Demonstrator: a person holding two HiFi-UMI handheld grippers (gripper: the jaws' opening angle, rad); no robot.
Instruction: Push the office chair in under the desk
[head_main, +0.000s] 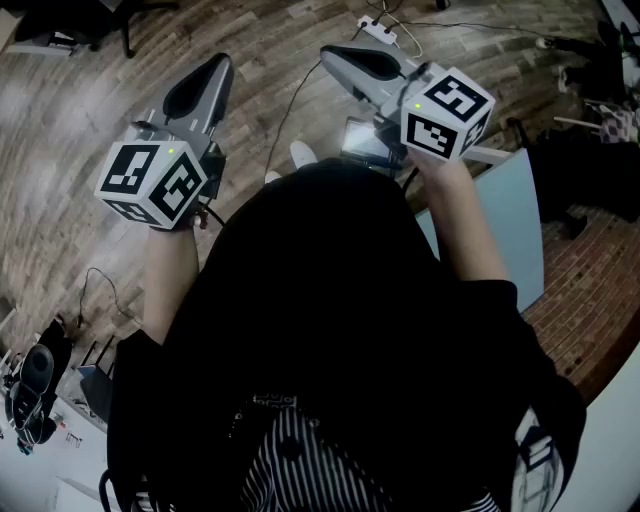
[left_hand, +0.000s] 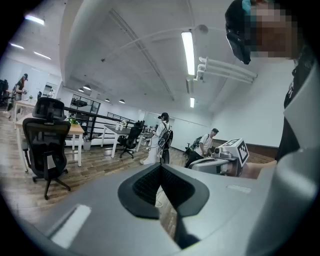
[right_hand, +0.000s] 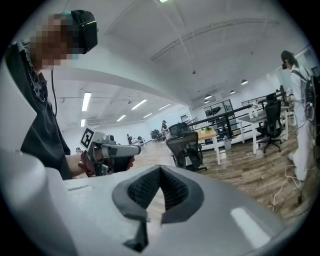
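The wood-plank floor carries a white power strip, a black office chair and, near it, a bench.

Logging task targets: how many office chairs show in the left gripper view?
2. One black office chair stands near, at the left by a wooden-topped desk; the second office chair is farther back at a white-legged desk. Distant ones may be hidden.

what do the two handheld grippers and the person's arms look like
The light grey, tapered left gripper and right gripper match: smooth plastic shells ending in black ribbed pads. Each carries a white cube printed with black square markers and a small green light. The person wears a black short-sleeved top.
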